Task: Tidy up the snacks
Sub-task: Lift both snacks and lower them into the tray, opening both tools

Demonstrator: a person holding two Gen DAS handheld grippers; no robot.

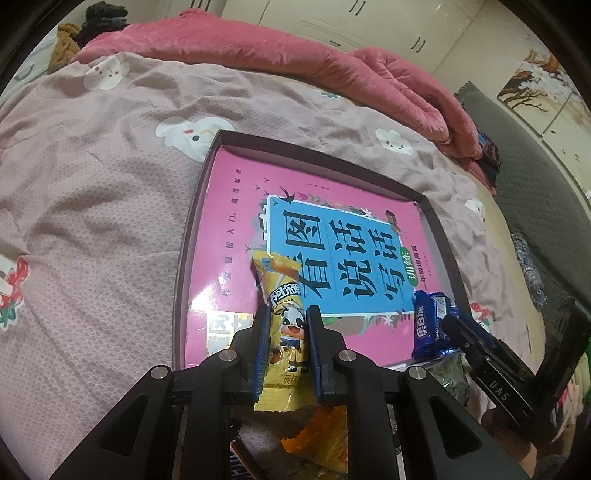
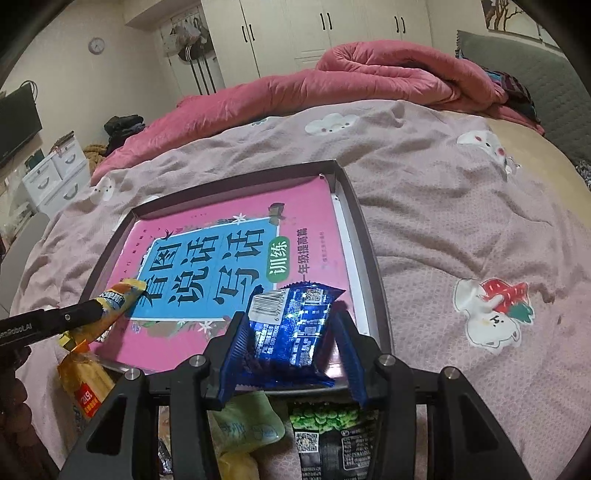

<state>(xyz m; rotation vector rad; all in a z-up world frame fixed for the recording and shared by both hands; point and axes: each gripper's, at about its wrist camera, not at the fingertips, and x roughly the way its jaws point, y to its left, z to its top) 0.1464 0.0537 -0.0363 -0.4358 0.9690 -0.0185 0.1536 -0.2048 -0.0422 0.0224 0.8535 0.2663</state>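
Home bedroom — bed (image 2: pixel 424 192) (pink quilt (image 2: pixel 369 74)), wardrobe doors (image 2: pixel 325 26), wall clock (image 2: pixel 96 45)

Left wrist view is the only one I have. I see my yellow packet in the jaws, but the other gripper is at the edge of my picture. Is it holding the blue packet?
Observer: Yes. The right gripper is shut on the blue snack packet, its barcode side up.
Operator: Is the packet already over the box?
Observer: It hangs over the near right corner of the shallow box, above the pink book lying inside.
Operator: What lies under that gripper?
Observer: A dark packet printed with green peas and a pale green packet lie on the bedspread, outside the box.
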